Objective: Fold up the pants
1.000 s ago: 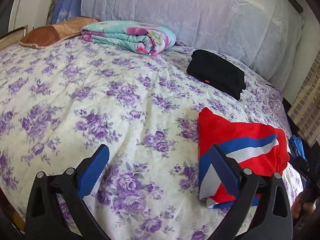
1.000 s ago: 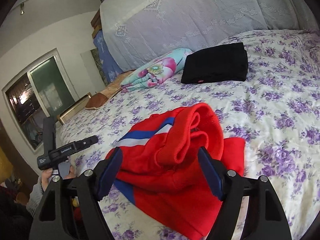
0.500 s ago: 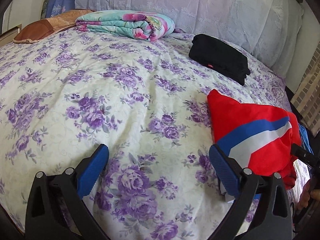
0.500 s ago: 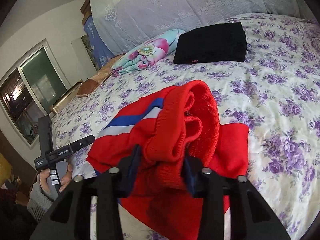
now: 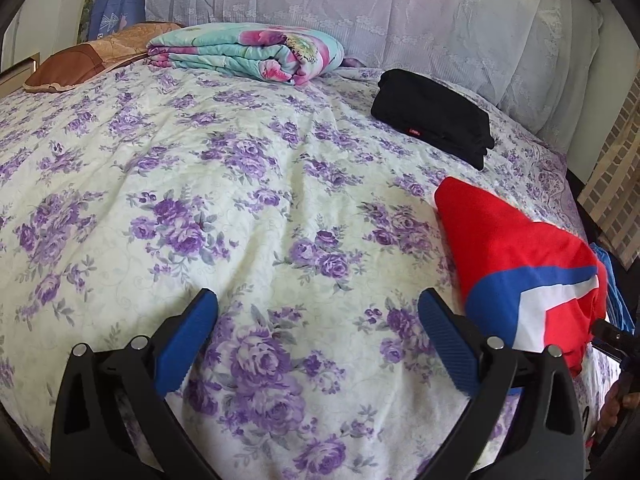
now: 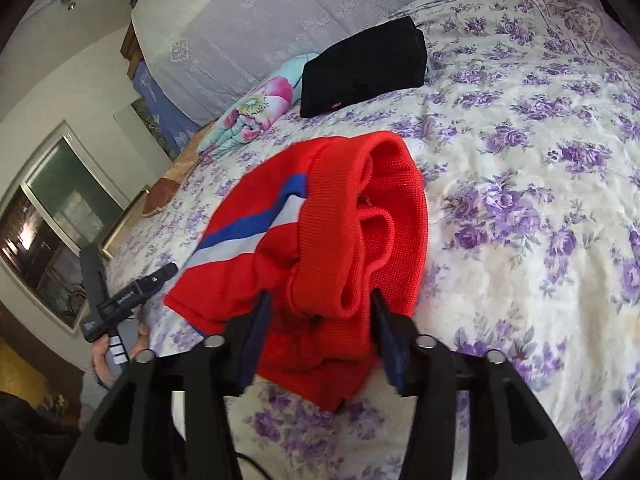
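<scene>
The red pants point(image 6: 320, 232) with a blue and white stripe lie bunched near the bed's front edge. My right gripper point(image 6: 320, 320) is shut on the ribbed red waistband and holds that end raised. In the left wrist view the pants point(image 5: 516, 256) sit at the right, pulled up into a peak. My left gripper point(image 5: 318, 320) is open and empty, low over the floral bedspread point(image 5: 240, 200), just left of the pants.
Folded black pants point(image 5: 432, 112) lie near the headboard, also seen in the right wrist view point(image 6: 364, 68). A rolled floral quilt point(image 5: 248, 52) and a brown pillow point(image 5: 80, 64) lie at the back left. The left hand grip point(image 6: 124, 296) shows at the bed's edge.
My right gripper closed on the red waistband and lifted it. The pants shifted right in the left view. My left gripper stayed open and came lower over the bedspread.
</scene>
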